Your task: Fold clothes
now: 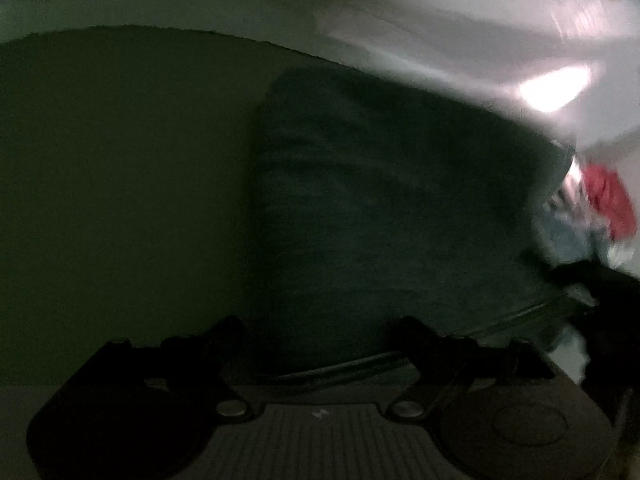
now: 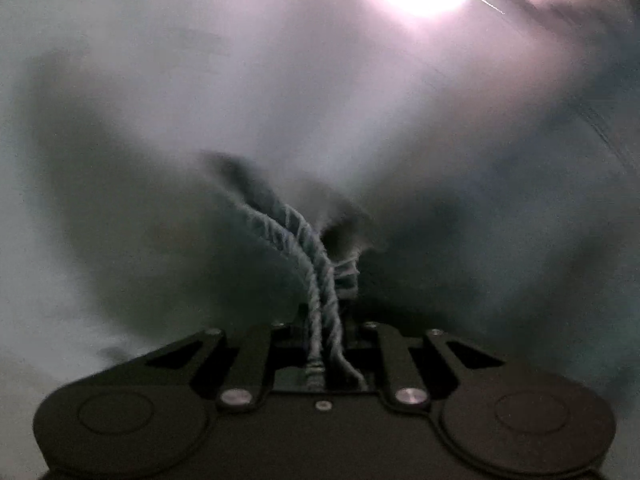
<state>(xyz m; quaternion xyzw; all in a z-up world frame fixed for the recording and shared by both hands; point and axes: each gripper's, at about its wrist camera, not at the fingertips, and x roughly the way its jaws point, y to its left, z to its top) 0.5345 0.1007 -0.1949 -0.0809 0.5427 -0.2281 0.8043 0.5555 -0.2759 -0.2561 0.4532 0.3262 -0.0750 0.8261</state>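
1. While your left gripper [image 1: 320,332] stands wide apart with nothing between its jaws, the dark green garment [image 1: 392,208] lies just ahead of it on the olive surface [image 1: 120,200].
2. Your right gripper [image 2: 324,336] is clenched on a bunched, ribbed blue-grey fabric edge [image 2: 316,280], which runs up and away from the jaws.
3. Right of the garment, a heap of red and pale clothes [image 1: 600,204] sits at the frame edge.
4. Beyond the garment, a glare spot [image 1: 556,88] shines on the pale floor [image 1: 440,12]; blur hides finer detail.
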